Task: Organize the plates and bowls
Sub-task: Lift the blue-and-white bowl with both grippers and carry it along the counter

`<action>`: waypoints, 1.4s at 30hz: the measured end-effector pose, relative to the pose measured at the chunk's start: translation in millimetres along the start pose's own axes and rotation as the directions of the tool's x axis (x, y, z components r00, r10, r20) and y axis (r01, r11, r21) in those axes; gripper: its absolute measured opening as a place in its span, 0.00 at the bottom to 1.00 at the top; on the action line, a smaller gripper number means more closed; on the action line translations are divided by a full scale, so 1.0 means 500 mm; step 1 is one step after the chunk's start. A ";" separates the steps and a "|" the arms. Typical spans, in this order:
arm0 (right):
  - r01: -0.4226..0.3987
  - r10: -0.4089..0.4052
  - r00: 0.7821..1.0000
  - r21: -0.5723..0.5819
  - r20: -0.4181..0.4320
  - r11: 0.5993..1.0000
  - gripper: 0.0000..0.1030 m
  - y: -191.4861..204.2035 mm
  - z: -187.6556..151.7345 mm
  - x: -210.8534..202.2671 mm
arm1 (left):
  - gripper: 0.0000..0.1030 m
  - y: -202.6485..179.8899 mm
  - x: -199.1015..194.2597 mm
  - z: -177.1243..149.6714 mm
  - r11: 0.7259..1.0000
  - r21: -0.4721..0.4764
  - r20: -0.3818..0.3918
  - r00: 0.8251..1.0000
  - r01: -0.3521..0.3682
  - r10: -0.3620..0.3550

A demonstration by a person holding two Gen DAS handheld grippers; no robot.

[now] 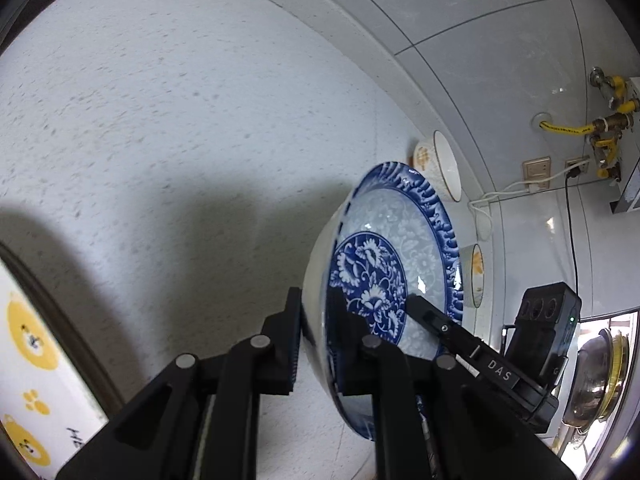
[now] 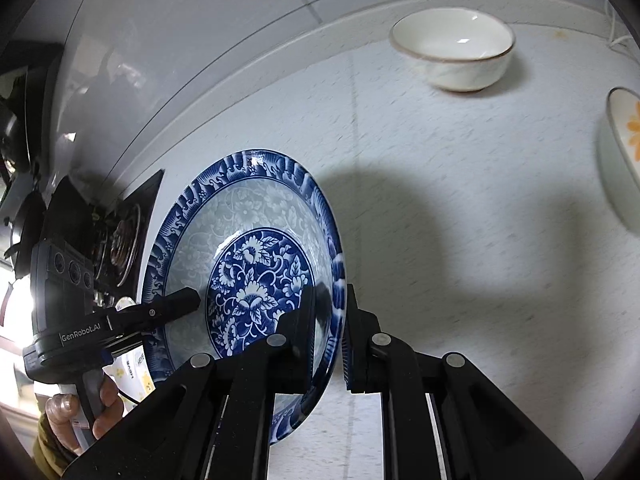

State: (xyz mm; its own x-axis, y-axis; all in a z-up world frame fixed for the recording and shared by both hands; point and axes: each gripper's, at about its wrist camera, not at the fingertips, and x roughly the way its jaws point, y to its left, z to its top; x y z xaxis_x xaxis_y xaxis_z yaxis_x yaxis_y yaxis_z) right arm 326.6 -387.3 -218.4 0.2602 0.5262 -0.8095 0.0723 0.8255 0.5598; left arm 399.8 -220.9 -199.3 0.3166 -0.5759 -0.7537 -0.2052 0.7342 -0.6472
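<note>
- Above the white speckled desk [image 1: 168, 128], a blue flowered plate [image 1: 390, 264] is held up on its edge by both grippers.
- The left gripper [image 1: 316, 340] has its fingers pinched on one side of the plate's rim, one finger inside and one outside.
- The right gripper [image 2: 330, 328] has its fingers pinched on the other side of the rim in the same way.
- Only the left camera shows a yellow pipe [image 1: 568, 130] and a wall plug [image 1: 538, 170] on the tiled wall, and a box with yellow bears [image 1: 28, 344] at the left edge.
- Only the right camera shows a stove burner [image 2: 122, 240] past the plate and the person's hand [image 2: 80, 412] holding the left gripper's handle.
- A white bowl [image 2: 454, 48] sits on the desk, well apart from the plate.
- A bowl with an orange flower [image 2: 620, 152] sits at the right edge of the right camera's view.
</note>
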 end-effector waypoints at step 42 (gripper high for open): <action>0.031 -0.039 0.999 0.182 0.038 0.983 0.10 -0.168 -0.195 -0.091 | 0.10 -0.100 0.169 -0.197 0.957 0.287 -0.173 0.981 -0.035 0.088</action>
State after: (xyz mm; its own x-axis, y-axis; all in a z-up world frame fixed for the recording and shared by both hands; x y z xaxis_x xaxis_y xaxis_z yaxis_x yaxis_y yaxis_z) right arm 214.7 -460.7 -246.0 0.2938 0.4857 -0.8233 0.2544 0.7905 0.5572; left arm 345.4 -341.7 -242.2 0.1327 -0.5627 -0.8160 0.0587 0.8263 -0.5602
